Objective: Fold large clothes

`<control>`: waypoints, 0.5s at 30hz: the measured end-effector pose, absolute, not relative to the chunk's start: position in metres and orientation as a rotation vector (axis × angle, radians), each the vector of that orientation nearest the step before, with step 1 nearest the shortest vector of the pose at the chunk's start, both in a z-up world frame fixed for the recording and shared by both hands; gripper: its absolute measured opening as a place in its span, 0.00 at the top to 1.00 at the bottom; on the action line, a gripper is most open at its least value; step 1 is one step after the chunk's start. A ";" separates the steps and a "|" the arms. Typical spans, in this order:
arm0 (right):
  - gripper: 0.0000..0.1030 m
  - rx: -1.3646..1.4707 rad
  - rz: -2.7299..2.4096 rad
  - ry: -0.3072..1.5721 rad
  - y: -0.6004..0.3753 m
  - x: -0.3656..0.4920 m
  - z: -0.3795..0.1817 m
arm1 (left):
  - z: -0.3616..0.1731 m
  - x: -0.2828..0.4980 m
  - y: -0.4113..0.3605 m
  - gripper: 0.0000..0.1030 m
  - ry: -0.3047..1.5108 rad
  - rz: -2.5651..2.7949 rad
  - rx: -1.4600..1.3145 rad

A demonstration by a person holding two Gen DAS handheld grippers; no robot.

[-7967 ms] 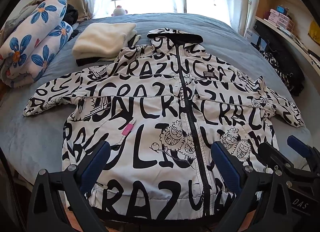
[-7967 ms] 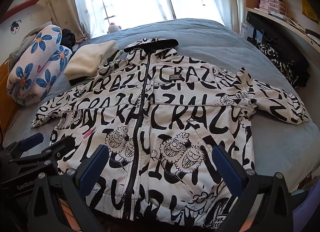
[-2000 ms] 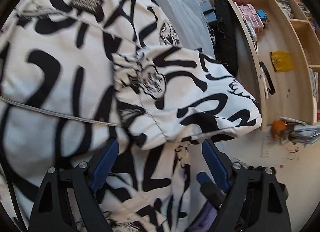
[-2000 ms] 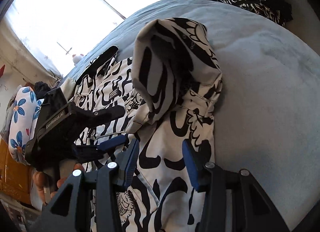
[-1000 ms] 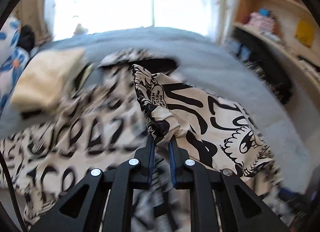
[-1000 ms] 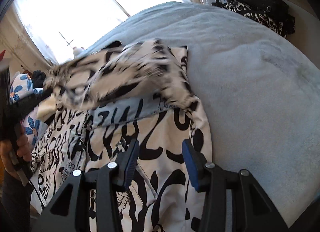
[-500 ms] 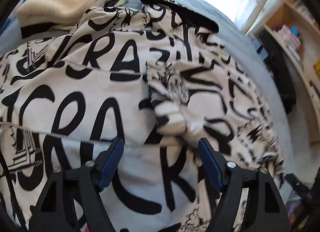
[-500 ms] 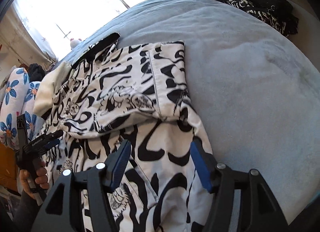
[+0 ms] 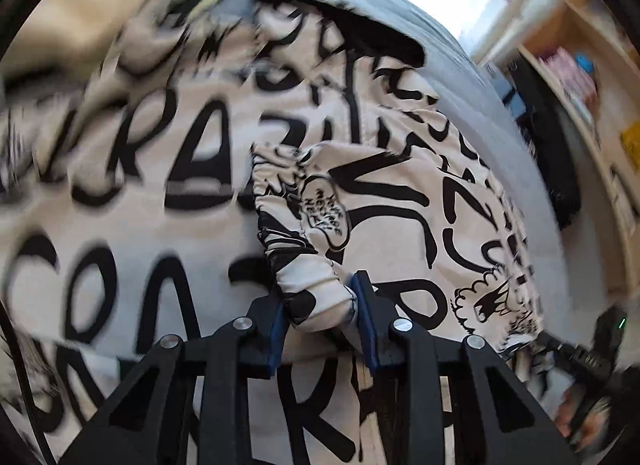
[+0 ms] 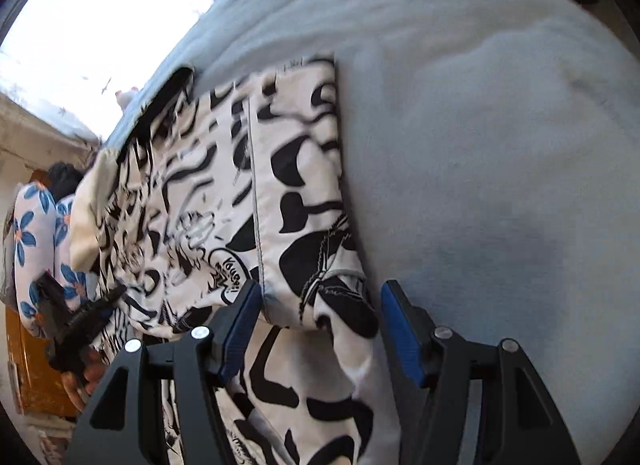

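**A:** how far along is it? The jacket [image 9: 132, 201] lies flat on the bed [image 10: 500, 145], right sleeve [image 9: 400, 205] folded across the chest. Other sleeve, hood and bottom look undone to me.

**B:** yep. The left gripper [image 9: 322, 317] has just been closing, cuff [image 9: 316, 293] bunched between its pads. The right gripper [image 10: 320, 329] hangs open over the folded edge, nothing pinched. Bare bedding beside that edge, shelves well apart.
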State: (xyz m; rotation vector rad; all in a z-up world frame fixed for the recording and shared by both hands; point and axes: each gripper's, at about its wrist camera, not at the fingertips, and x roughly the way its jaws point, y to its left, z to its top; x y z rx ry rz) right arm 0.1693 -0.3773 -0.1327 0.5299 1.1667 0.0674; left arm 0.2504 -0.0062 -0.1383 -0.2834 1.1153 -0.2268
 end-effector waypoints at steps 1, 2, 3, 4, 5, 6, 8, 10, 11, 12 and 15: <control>0.56 0.503 0.063 1.162 -0.374 0.170 -0.133 | -0.135 0.251 -0.011 0.73 1.099 -0.228 -0.253; 0.59 0.483 0.041 1.154 -0.374 0.169 -0.131 | -0.129 0.251 -0.016 0.73 1.078 -0.228 -0.212; 0.64 0.478 0.027 1.130 -0.374 0.166 -0.128 | -0.125 0.251 -0.022 0.73 1.056 -0.225 -0.174; 0.67 0.479 0.018 1.105 -0.376 0.162 -0.126 | -0.124 0.251 -0.025 0.74 1.046 -0.219 -0.152; 0.71 0.480 0.005 1.088 -0.378 0.158 -0.127 | -0.127 0.253 -0.028 0.74 1.042 -0.209 -0.125; 0.72 0.474 -0.010 1.085 -0.380 0.157 -0.130 | -0.133 0.255 -0.030 0.74 1.056 -0.197 -0.103; 0.72 0.450 -0.018 1.118 -0.377 0.156 -0.142 | -0.148 0.259 -0.030 0.73 1.097 -0.178 -0.074; 0.66 0.432 -0.005 1.128 -0.375 0.155 -0.137 | -0.162 0.259 -0.025 0.71 1.138 -0.174 -0.069; 0.64 0.427 -0.005 1.133 -0.375 0.155 -0.133 | -0.163 0.258 -0.024 0.68 1.134 -0.175 -0.072; 0.59 0.427 -0.002 1.132 -0.376 0.155 -0.127 | -0.160 0.257 -0.021 0.63 1.131 -0.179 -0.075; 0.48 0.464 0.048 1.093 -0.381 0.162 -0.108 | -0.149 0.257 -0.012 0.31 1.123 -0.181 -0.075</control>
